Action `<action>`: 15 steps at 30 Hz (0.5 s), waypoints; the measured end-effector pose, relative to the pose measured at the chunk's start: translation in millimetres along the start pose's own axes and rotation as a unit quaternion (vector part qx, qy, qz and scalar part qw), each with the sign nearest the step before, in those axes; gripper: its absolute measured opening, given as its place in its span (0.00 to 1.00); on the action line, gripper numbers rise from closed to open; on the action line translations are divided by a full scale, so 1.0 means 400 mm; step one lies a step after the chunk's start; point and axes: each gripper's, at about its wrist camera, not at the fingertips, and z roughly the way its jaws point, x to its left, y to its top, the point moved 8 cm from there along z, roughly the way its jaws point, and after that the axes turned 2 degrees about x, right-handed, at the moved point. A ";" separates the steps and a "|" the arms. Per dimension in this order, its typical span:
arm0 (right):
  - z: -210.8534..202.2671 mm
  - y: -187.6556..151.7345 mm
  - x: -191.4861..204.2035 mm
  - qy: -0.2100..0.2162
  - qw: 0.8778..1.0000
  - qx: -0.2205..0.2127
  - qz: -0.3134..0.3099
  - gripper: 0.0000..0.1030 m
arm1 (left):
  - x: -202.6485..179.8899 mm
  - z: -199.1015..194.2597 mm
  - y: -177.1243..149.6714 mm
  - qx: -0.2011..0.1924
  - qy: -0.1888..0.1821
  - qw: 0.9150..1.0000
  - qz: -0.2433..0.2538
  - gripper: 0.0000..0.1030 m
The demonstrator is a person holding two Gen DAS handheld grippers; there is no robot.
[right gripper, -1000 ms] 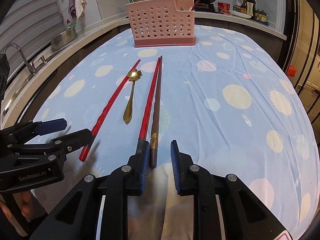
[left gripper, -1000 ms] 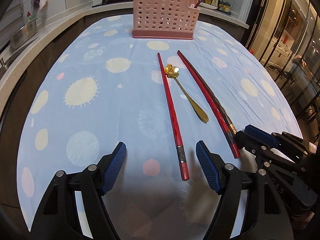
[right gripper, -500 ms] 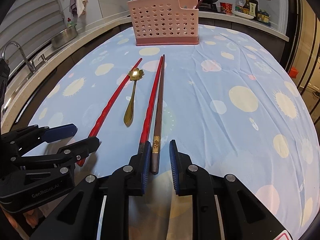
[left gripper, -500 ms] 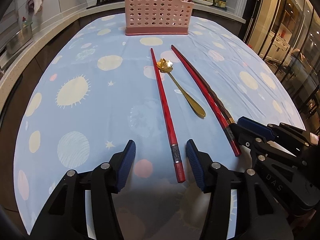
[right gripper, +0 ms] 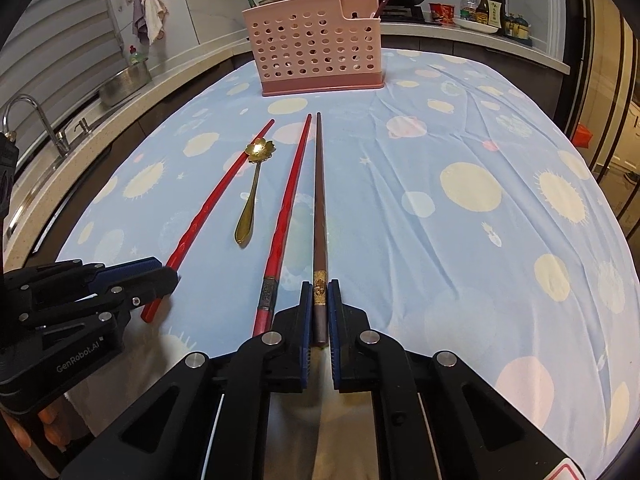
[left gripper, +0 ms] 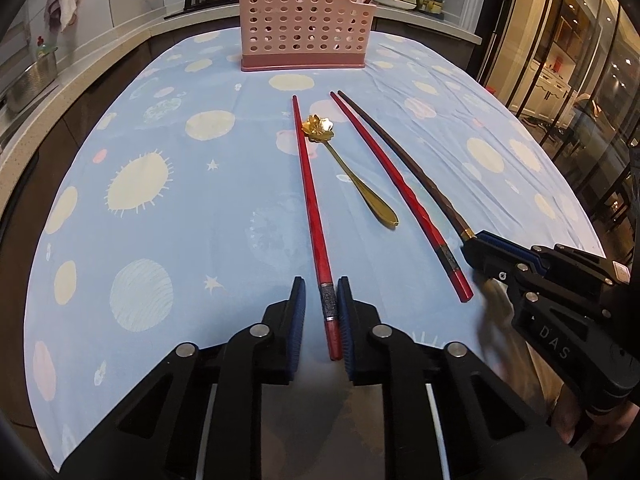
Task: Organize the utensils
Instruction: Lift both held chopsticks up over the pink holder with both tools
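On the blue dotted cloth lie two red chopsticks, a brown chopstick and a gold flower-handled spoon (left gripper: 352, 176). My left gripper (left gripper: 321, 286) straddles the near end of the left red chopstick (left gripper: 308, 184). Its jaws are closing: the right pad touches the stick and a gap remains at the left pad. My right gripper (right gripper: 320, 286) is shut on the near end of the brown chopstick (right gripper: 319, 184), which still rests on the cloth. The second red chopstick (right gripper: 286, 204) lies just left of it. A pink perforated holder (left gripper: 304, 28) with several utensils stands at the far end.
The tablecloth (left gripper: 160, 200) drops off at the near and side edges. A counter curves round the left with a faucet (right gripper: 24, 120) and a metal pot (right gripper: 124, 84). Bottles (right gripper: 488, 8) and pans stand behind the holder. Glass cabinet doors (left gripper: 580, 60) are on the right.
The left jaws have narrowed from wide apart to close around the red chopstick's end. The right jaws have closed the last small gap onto the brown chopstick. Neither hand has shifted much.
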 end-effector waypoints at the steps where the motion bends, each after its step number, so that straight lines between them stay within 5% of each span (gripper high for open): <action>1: -0.005 -0.002 -0.004 0.000 1.000 0.000 0.002 0.07 | 0.000 -0.001 -0.001 0.002 -0.003 1.000 0.000 0.08; 15: -0.156 0.052 -0.056 -0.001 0.998 -0.062 0.030 0.07 | 0.022 -0.104 0.032 -0.030 -0.018 0.999 -0.022 0.07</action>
